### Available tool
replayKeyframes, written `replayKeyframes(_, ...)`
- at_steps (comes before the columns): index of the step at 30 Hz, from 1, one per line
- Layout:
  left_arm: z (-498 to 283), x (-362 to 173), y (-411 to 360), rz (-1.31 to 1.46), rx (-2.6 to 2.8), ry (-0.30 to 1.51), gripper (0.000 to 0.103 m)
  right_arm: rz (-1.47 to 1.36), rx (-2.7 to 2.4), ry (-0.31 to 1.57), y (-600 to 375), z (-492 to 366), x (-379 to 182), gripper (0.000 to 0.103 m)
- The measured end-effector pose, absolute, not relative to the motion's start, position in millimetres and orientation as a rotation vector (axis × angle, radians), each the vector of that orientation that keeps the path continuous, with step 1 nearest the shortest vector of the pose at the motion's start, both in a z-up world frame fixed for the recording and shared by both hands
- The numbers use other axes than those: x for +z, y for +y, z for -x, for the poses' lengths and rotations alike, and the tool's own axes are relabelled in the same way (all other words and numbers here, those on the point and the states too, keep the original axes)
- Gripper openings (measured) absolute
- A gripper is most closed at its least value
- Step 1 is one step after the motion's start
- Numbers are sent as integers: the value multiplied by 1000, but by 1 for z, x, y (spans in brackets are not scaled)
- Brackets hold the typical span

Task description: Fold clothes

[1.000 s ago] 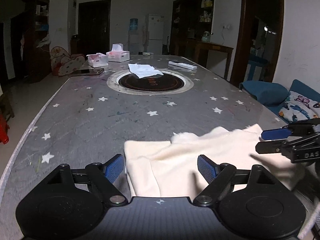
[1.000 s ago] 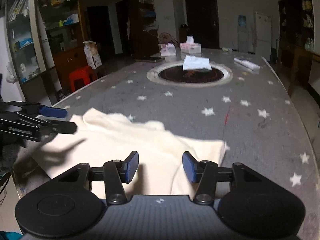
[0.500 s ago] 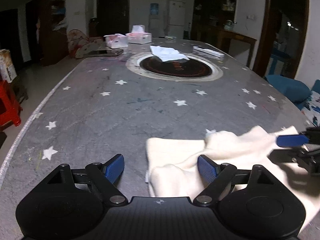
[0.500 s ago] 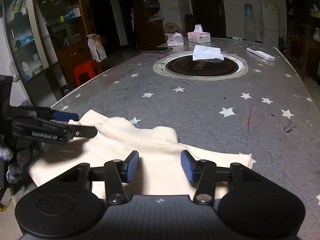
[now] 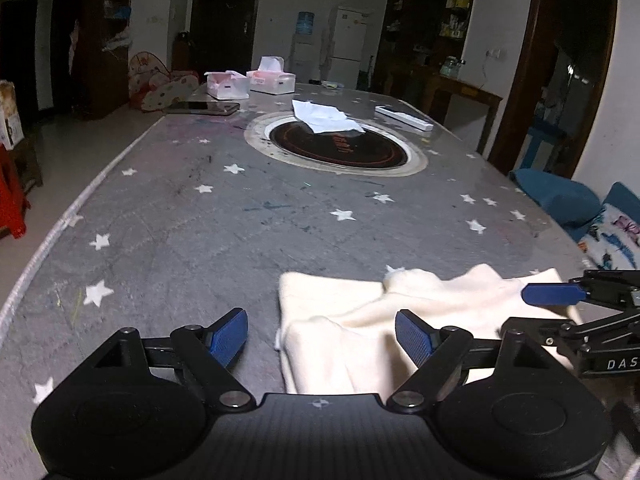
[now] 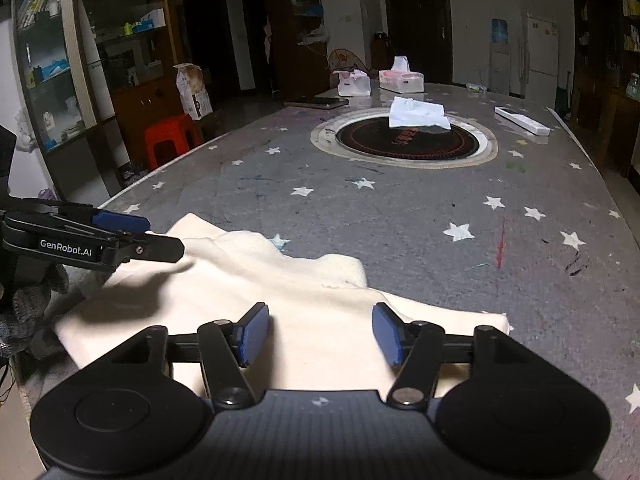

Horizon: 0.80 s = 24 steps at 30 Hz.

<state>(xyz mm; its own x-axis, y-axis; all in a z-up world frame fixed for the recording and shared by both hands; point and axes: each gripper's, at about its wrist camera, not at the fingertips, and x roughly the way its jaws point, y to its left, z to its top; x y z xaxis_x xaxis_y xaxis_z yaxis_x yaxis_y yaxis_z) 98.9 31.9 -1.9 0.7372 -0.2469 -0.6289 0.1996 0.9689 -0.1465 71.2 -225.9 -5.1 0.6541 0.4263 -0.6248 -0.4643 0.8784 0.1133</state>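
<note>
A cream garment [image 5: 360, 320] lies partly folded on the grey star-patterned table [image 5: 200, 232], near its front edge. My left gripper [image 5: 322, 338] is open above the garment's left edge, with nothing between its blue pads. My right gripper [image 6: 320, 334] is open too, low over the garment [image 6: 248, 292] near its right side. In the left wrist view the right gripper [image 5: 560, 308] reaches in from the right over the cloth. In the right wrist view the left gripper [image 6: 132, 234] enters from the left, with a gloved hand [image 6: 28, 300] behind it.
A round dark hotplate [image 5: 338, 148] is set in the table's middle with a white cloth [image 5: 324, 116] on it. Tissue boxes [image 5: 270, 80], a phone [image 5: 204, 108] and a white remote [image 5: 404, 118] lie beyond. A red stool [image 6: 170, 140] and shelves stand left; blue seating [image 5: 560, 200] sits right.
Both grippers have drawn back and shifted a little over the garment and stayed open. The garment lies in much the same shape.
</note>
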Motion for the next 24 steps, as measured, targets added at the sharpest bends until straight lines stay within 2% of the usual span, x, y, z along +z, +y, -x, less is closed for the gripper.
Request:
replayKeyframes(1, -96, -2, 33, 81, -251, 701, 89, 57, 508, 686, -226, -68, -4, 73)
replayKeyframes(7, -84, 2, 33, 77, -244, 669, 100, 65, 511, 628, -226, -47, 5, 82)
replayKeyframes(9, -80, 4, 34, 87, -251, 650, 103, 66, 509, 605, -226, -40, 8, 88)
replayKeyframes(11, -75, 6, 35, 89, -253, 638, 103, 68, 502, 581, -226, -33, 10, 100)
replayKeyframes(14, -71, 8, 35, 86, -247, 634, 103, 76, 502, 558, -225, -22, 12, 103)
replayKeyframes(24, -53, 12, 41, 114, -213, 636, 103, 55, 521, 541, -218, 4, 12, 103)
